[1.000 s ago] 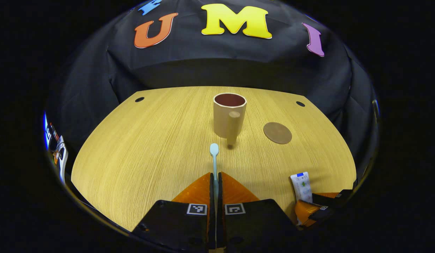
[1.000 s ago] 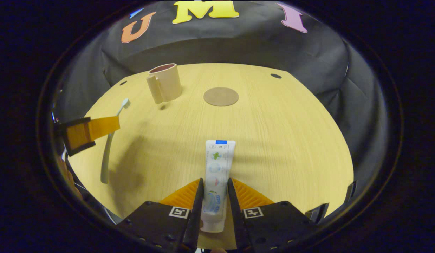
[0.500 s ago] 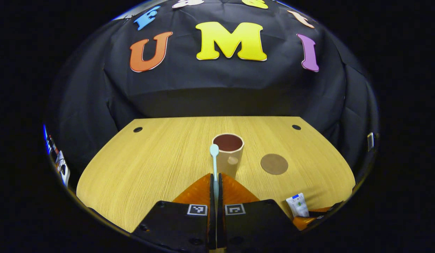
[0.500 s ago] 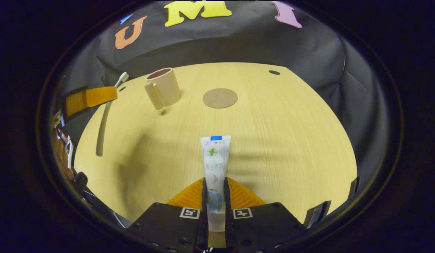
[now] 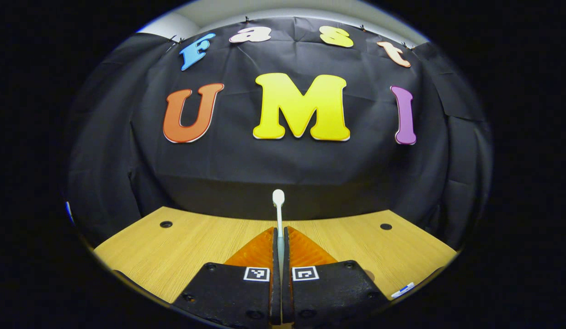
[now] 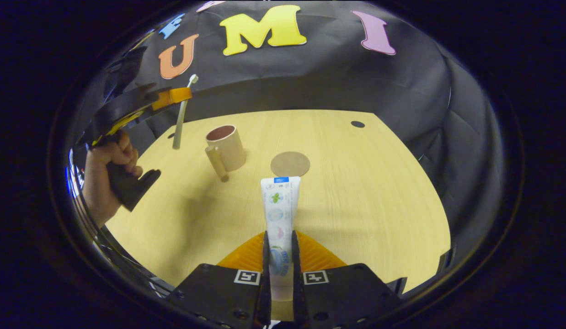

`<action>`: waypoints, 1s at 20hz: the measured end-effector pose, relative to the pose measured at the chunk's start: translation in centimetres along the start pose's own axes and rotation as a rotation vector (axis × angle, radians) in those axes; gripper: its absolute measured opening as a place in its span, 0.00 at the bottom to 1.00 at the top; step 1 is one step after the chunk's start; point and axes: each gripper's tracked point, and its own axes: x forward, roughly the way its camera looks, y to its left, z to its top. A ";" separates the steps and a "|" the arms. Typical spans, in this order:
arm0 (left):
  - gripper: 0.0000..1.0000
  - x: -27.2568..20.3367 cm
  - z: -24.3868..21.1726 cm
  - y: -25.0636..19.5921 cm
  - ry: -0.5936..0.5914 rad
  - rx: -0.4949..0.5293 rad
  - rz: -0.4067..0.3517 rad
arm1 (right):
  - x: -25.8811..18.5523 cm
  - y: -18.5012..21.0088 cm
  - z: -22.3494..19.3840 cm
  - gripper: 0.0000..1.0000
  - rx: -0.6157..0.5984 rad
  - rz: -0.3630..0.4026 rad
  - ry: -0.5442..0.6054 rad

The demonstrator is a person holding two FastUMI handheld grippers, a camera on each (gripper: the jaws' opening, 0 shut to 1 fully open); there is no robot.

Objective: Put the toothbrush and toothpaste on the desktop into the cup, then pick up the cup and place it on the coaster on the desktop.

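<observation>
Left gripper point(image 5: 278, 230) pinches the toothbrush point(image 5: 278, 205) tight, raised above the bench point(image 6: 356, 192) left of the cup point(image 6: 226, 146) — coaster point(image 6: 290, 163) just right of it. Right gripper point(image 6: 279, 235) clamps the toothpaste point(image 6: 278, 205), lifted, pointing toward the coaster.

Left gripper view sits low and looks pretty much level across the table point(image 5: 182, 246) at the back cloth. Right gripper view looks down from higher up over the same table point(image 6: 356, 183).

Toothpaste point(image 5: 403, 289) is cut off at the edge (left gripper view).
</observation>
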 end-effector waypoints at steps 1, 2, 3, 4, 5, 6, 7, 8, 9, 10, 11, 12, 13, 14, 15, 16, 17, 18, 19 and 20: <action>0.04 0.9 0.9 0.0 -0.043 -0.012 -0.008 | -0.1 -0.2 0.1 0.19 0.003 -0.002 0.000; 0.04 1.6 1.7 -0.1 -0.077 -0.013 -0.010 | 0.0 -0.4 -0.2 0.19 0.003 -0.005 0.006; 0.04 2.2 2.1 -0.2 -0.107 -0.011 -0.021 | 0.0 -0.4 -0.3 0.19 0.003 -0.004 0.015; 0.04 2.8 2.6 -0.3 -0.133 -0.007 -0.027 | 0.2 -0.3 -0.4 0.19 0.003 -0.003 0.022; 0.04 3.3 2.6 -0.4 -0.146 -0.006 -0.035 | 0.3 -0.3 -0.6 0.19 0.002 -0.002 0.029; 0.04 3.8 2.6 -0.5 -0.154 -0.012 -0.043 | 0.6 -0.1 -0.8 0.19 0.002 0.001 0.036; 0.04 4.1 2.4 -0.9 -0.156 -0.021 -0.053 | 0.8 0.1 -0.9 0.16 0.005 0.004 0.044; 0.04 4.5 2.1 -1.1 -0.152 -0.029 -0.059 | 1.0 0.3 -1.0 0.19 0.007 0.008 0.050; 0.04 4.8 1.6 -1.1 -0.144 -0.032 -0.060 | 1.2 0.4 -1.0 0.19 0.009 0.010 0.054; 0.04 5.1 1.2 -1.1 -0.135 -0.036 -0.063 | 1.3 0.4 -1.0 0.19 0.008 0.010 0.055; 0.05 5.5 1.0 -1.0 -0.130 -0.035 -0.057 | 1.6 0.4 -0.9 0.19 0.011 0.011 0.056; 0.05 5.6 0.7 -1.1 -0.124 -0.037 -0.060 | 1.7 0.3 -1.1 0.19 0.014 0.009 0.058; 0.05 5.7 0.2 -1.6 -0.115 -0.040 -0.072 | 1.9 0.2 -1.0 0.19 0.019 0.004 0.059; 0.06 5.8 0.0 -1.5 -0.109 -0.040 -0.073 | 2.0 0.0 -0.9 0.19 0.024 0.000 0.060; 0.07 5.9 -0.2 -1.4 -0.103 -0.042 -0.072 | 2.1 -0.1 -0.8 0.19 0.030 -0.005 0.060; 0.07 5.9 -0.5 -1.3 -0.096 -0.046 -0.071 | 2.2 -0.1 -0.7 0.19 0.033 -0.008 0.060; 0.08 5.9 -0.6 -1.2 -0.089 -0.049 -0.069 | 2.3 -0.2 -0.7 0.19 0.034 -0.012 0.059; 0.09 6.0 -1.0 -1.1 -0.082 -0.049 -0.063 | 2.4 -0.3 -0.7 0.19 0.033 -0.016 0.059; 0.09 5.9 -1.2 -0.9 -0.077 -0.054 -0.063 | 2.5 -0.2 -0.7 0.19 0.034 -0.017 0.058; 0.09 5.8 -1.4 -0.9 -0.075 -0.059 -0.065 | 2.6 -0.2 -0.7 0.19 0.034 -0.018 0.059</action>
